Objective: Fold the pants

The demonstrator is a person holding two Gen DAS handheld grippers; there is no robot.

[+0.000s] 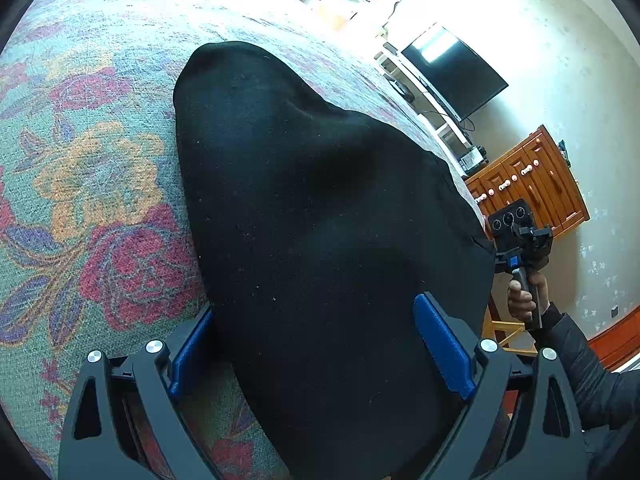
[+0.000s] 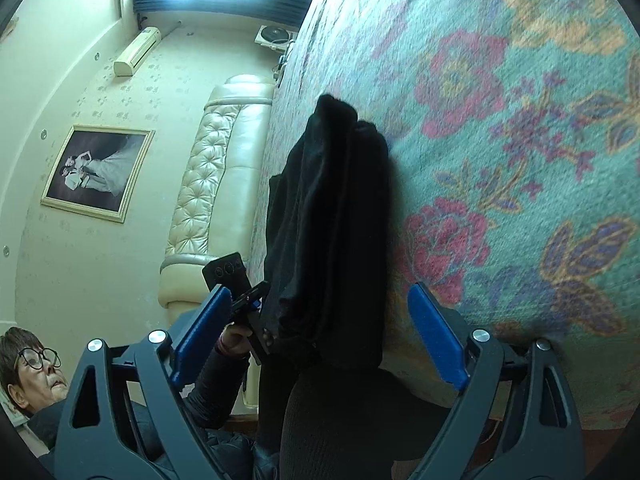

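The black pants (image 1: pixel 320 208) lie in a long folded heap on the floral bedspread (image 1: pixel 92 168). My left gripper (image 1: pixel 316 308) is open, its blue pads (image 1: pixel 440 348) wide apart over the near end of the pants, with fabric lying between them. In the left wrist view my right gripper (image 1: pixel 516 236) is off the bed's right edge, held by a hand, just past the pants' side. From the right wrist the pants (image 2: pixel 336 220) run away between the wide-apart blue pads (image 2: pixel 436 336) of my right gripper (image 2: pixel 320 292); it is open and its pads press on nothing. My left gripper (image 2: pixel 240 292) shows at the pants' left edge.
The bedspread (image 2: pixel 520 160) stretches far beyond the pants. A cream padded headboard (image 2: pixel 216 184) stands at one end of the bed. A wooden cabinet (image 1: pixel 532 184) and a dark screen (image 1: pixel 456 68) stand by the wall. A person in dark sleeves (image 1: pixel 580 364) is beside the bed.
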